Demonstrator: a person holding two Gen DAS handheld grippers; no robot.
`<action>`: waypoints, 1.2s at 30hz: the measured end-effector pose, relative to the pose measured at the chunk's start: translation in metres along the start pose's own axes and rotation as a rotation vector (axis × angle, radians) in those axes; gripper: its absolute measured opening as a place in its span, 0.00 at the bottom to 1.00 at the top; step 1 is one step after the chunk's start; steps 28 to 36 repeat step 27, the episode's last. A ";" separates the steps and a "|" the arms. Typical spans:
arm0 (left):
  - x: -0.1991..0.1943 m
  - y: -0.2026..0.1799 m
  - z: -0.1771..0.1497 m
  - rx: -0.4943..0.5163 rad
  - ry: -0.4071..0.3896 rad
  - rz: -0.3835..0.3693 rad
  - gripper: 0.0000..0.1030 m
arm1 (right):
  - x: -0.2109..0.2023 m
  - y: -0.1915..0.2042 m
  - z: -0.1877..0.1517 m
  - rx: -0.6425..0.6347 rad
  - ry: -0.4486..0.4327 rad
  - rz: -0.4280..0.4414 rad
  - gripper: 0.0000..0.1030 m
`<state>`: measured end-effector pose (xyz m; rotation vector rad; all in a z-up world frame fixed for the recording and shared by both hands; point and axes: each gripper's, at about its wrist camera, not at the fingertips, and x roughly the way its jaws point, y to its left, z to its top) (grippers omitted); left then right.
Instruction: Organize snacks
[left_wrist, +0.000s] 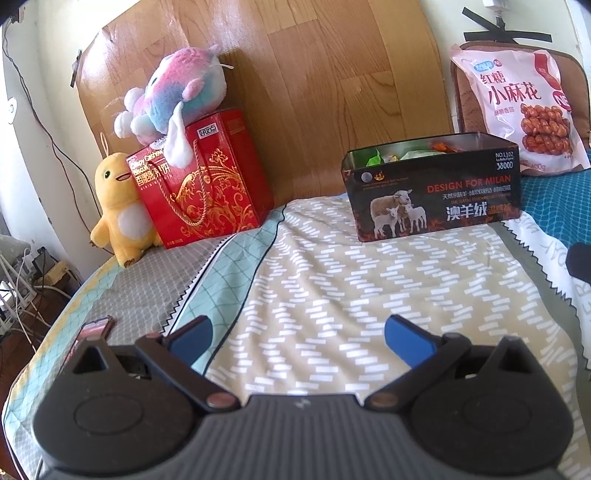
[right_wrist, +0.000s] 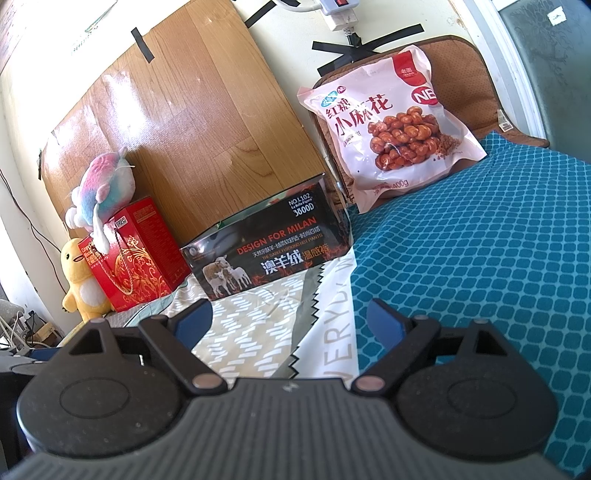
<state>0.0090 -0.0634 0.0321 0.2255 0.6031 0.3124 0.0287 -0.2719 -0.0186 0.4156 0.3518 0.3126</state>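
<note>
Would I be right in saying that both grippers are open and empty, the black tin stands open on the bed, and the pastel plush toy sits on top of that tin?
Not quite: the pastel plush toy sits on the red gift box, not on the black tin, as the left wrist view shows. The rest holds: the tin stands open on the bed, and the left gripper and right gripper have their jaws apart and empty.

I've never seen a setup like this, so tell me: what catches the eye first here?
The big pink snack bag propped against a brown cushion at the back right. Left of it an open black tin sits mid-bed; further left, a pastel plush tops a red gift box, with a yellow plush beside it.
</note>
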 end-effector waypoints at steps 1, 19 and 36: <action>0.000 0.000 0.000 0.000 0.003 -0.004 1.00 | 0.000 0.000 0.000 0.000 0.000 0.000 0.90; 0.005 0.000 -0.001 -0.012 0.037 -0.039 1.00 | 0.000 0.000 0.000 0.000 0.000 0.000 0.90; 0.004 0.000 -0.003 -0.025 0.042 -0.099 1.00 | 0.000 0.000 0.000 0.000 0.000 0.000 0.90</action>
